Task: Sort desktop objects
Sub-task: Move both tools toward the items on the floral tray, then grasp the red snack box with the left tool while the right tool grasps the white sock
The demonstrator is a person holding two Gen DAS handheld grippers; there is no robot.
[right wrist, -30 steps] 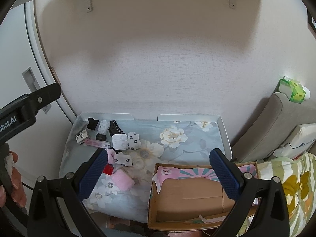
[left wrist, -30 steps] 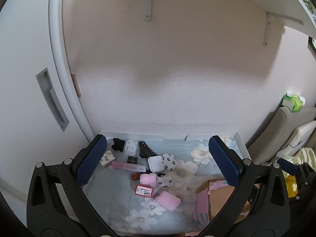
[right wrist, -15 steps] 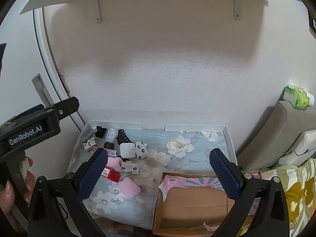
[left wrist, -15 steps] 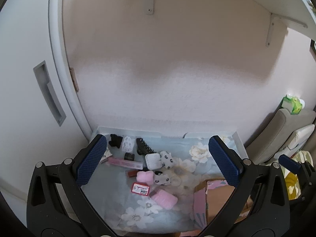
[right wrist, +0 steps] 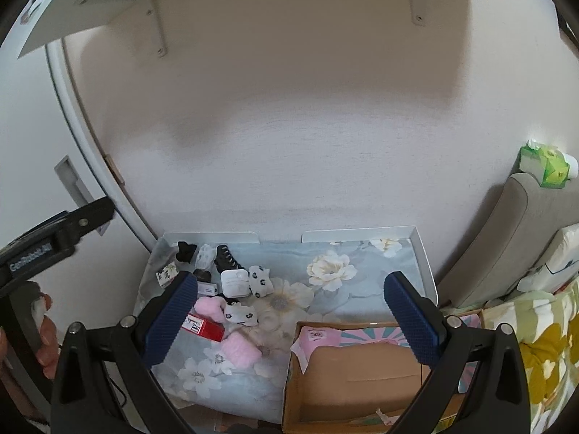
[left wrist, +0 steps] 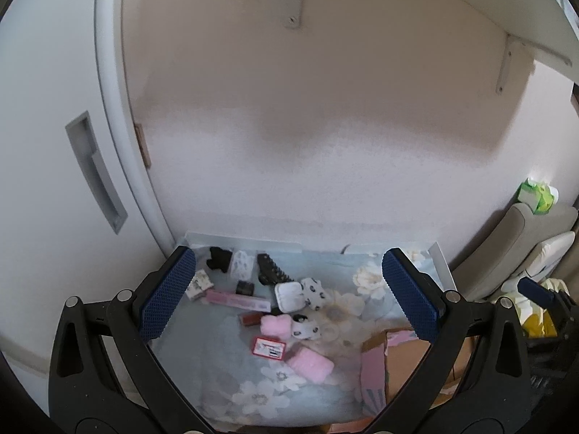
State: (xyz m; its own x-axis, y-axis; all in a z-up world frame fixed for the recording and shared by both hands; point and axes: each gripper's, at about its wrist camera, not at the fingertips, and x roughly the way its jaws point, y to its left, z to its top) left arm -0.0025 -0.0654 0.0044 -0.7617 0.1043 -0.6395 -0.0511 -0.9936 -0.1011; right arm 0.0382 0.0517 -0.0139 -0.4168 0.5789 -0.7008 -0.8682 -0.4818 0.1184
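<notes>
The clutter of small objects [left wrist: 275, 311] is seen low on the floral counter [left wrist: 224, 372], ahead of the wide, empty left tongs [left wrist: 287, 296]; the right tongs [right wrist: 291, 316], equally wide, are held over the cardboard box [right wrist: 358, 372].

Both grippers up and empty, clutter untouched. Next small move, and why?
Probably lower the left gripper toward the pile's near edge, for instance the pink pouch. Both grippers are open and hold nothing, the items all lie on the left of the floral cloth, nearer that gripper, and the cardboard box beside the pile on the right looks ready to take them.
</notes>
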